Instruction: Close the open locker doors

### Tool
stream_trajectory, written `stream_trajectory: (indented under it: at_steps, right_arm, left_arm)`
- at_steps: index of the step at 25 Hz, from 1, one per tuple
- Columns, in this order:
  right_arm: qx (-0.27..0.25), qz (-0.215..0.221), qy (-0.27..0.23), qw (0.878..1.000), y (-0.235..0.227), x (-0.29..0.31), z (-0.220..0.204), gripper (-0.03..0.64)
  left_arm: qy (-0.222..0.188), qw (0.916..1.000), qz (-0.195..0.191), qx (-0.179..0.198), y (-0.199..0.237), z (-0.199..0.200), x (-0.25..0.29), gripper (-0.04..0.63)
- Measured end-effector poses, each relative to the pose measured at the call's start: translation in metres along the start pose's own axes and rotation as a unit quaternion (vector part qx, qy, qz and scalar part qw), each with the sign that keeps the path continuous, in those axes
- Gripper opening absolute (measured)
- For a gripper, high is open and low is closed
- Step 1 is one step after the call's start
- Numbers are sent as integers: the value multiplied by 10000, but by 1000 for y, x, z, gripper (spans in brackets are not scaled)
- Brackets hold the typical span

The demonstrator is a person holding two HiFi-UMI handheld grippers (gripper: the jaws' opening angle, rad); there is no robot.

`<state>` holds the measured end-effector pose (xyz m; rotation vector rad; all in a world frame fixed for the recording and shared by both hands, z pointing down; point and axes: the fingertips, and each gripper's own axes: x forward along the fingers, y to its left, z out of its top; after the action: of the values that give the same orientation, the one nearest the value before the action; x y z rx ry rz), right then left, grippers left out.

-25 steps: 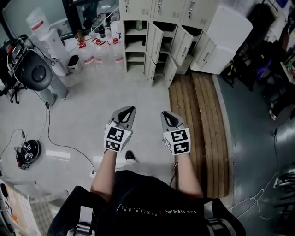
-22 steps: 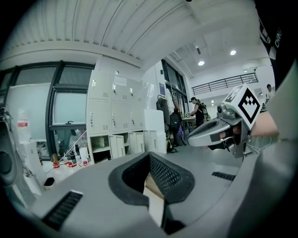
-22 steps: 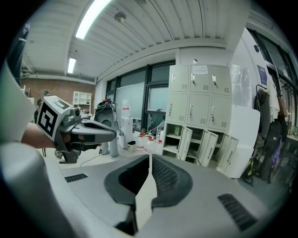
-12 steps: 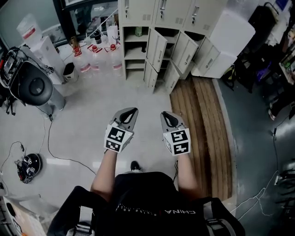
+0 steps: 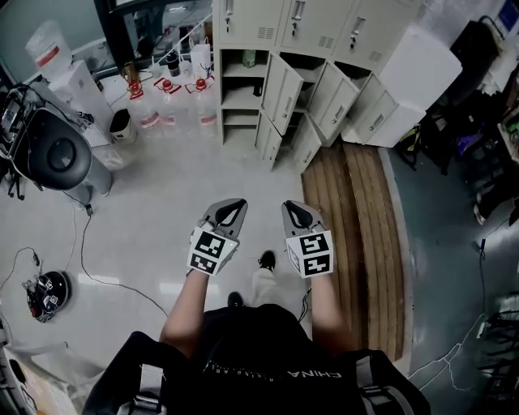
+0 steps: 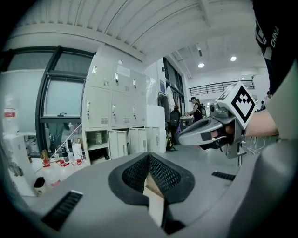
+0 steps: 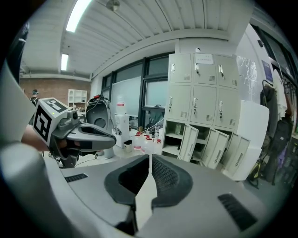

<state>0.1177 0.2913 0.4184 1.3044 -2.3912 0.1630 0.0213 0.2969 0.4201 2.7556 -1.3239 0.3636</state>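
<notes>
The left tool (image 5: 230, 207) and right tool (image 5: 293, 207) hover side by side above the floor (image 5: 162, 186), each with jaws together on nothing (the right shows a hairline slit). The open locker doors (image 5: 280, 84) stand ajar well ahead, beside water bottles (image 5: 166, 101).

lockers (image 5: 312, 28): painted metal | floor (image 5: 162, 190): glossy | platform (image 5: 357, 219): wood planks

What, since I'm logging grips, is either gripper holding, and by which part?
Nothing: the left gripper and right gripper are both shut and empty, away from the pale grey metal lockers.
</notes>
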Motion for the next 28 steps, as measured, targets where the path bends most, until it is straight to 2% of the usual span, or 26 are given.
stream_trajectory:
  at_steps: [4, 10, 19, 22, 28]
  right_arm:
    - [-14, 180, -74, 9998, -25, 44, 16, 44]
    - [-159, 364, -190, 9990, -85, 102, 52, 44]
    - [-136, 566, -179, 9981, -175, 164, 69, 44]
    - [-76, 634, -199, 9978, -186, 182, 72, 44]
    - [-48, 702, -102, 9975, -189, 223, 77, 44]
  left_arm:
    - [81, 9998, 146, 120, 32, 8, 35, 20]
    - [49, 9990, 392, 227, 81, 43, 107, 20]
    - [131, 9976, 613, 293, 113, 71, 200, 20]
    - [287, 9967, 599, 475, 119, 70, 216, 20]
    - [289, 9970, 626, 342, 159, 66, 237, 20]
